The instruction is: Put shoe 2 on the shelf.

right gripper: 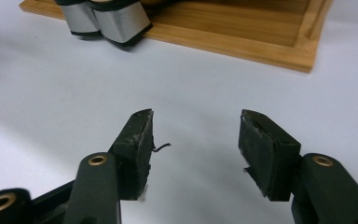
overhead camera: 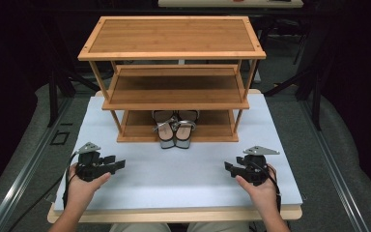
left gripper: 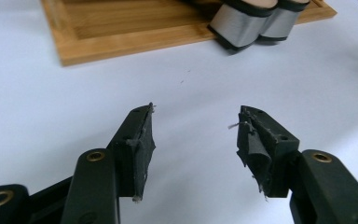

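A pair of silver-grey sandals stands side by side on the bottom tier of a three-tier bamboo shoe rack, heels jutting over its front edge. Their heels appear at the top of the left gripper view, and the same heels at the top left of the right gripper view. My left gripper rests on the white table at the front left, open and holding nothing. At the front right my right gripper is open and holds nothing too. Both point inward.
The white tabletop spreads between the rack and the front edge. The rack's top and middle tiers carry nothing. Black stands and frames sit beside and behind the table on a grey floor.
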